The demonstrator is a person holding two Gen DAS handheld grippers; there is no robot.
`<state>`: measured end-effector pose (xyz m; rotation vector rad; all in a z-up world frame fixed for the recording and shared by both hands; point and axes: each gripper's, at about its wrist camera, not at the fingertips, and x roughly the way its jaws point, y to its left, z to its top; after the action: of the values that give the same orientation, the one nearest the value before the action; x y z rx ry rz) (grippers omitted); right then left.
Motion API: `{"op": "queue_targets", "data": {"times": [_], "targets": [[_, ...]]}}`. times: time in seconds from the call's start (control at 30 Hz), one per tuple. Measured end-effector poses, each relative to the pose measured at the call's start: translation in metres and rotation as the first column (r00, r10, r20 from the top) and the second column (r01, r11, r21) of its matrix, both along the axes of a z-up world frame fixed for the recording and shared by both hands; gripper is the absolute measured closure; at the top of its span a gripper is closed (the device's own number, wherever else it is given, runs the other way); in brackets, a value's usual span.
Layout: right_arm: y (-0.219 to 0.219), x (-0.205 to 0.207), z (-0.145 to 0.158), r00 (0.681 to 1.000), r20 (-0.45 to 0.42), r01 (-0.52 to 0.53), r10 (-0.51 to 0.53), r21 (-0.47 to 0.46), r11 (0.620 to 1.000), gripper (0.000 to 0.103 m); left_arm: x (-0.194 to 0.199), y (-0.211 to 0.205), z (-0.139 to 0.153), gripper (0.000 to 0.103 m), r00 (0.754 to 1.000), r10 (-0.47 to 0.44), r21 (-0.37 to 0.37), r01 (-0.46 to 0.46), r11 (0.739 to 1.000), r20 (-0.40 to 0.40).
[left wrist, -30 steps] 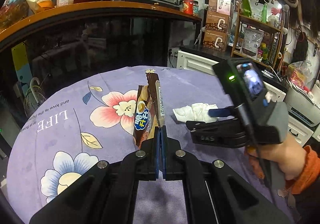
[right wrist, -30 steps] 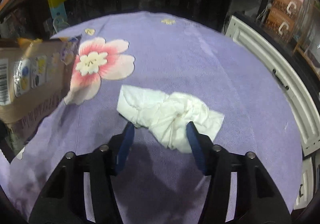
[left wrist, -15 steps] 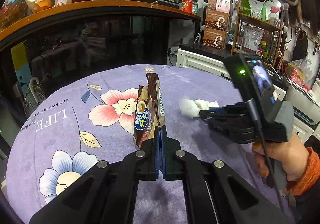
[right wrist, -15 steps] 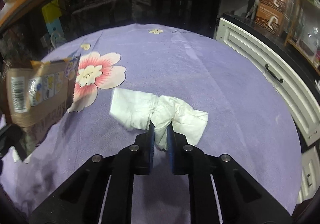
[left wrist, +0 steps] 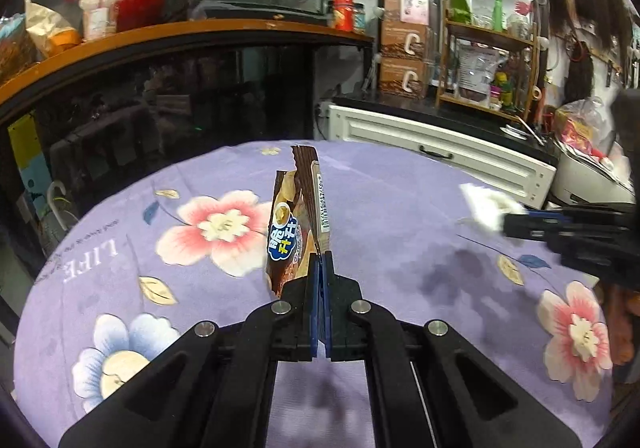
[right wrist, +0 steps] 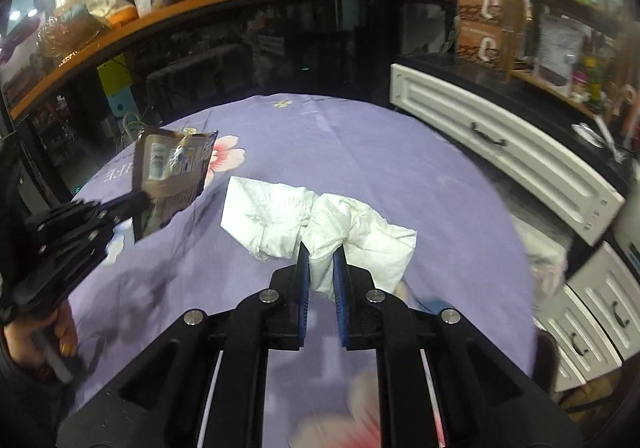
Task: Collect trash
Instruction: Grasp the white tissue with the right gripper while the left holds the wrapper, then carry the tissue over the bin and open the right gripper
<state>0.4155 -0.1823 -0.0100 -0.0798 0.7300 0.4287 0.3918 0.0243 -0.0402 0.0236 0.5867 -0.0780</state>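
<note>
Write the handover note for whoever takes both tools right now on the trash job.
Left tool: shut on the brown snack wrapper, held upright above the purple floral tablecloth.
Right tool: shut on the crumpled white tissue, lifted off the cloth.
Done: both pieces of trash are picked up.
Left: drop both in a bin; none shows in either view, so find it first. No other trash shows on the cloth.

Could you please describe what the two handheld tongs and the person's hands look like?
Both tongs, the left tongs and the right tongs, are matte black plastic with angular triangular cut-outs, silver round pivot bolts and blue pads on the inner faces of the fingers. Thin pale rods run along the body. The hand behind the left tongs has yellow-painted nails.
</note>
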Motion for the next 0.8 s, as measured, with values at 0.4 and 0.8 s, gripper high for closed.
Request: {"op": "queue_targets", "data": {"times": [0.4, 0.8], "targets": [[-0.140, -0.099, 0.000, 0.982, 0.065, 0.177, -0.179, 0.041, 0.983, 0.091, -0.053, -0.109, 0.029, 0.101, 0.979, -0.199, 0.015, 0.198, 0.980, 0.035], [-0.241, -0.132, -0.088, 0.924, -0.083, 0.378, -0.374, 0.039, 0.925, 0.091, -0.089, -0.214, 0.026, 0.101, 0.927, -0.374, -0.014, 0.374, 0.927, 0.016]]}}
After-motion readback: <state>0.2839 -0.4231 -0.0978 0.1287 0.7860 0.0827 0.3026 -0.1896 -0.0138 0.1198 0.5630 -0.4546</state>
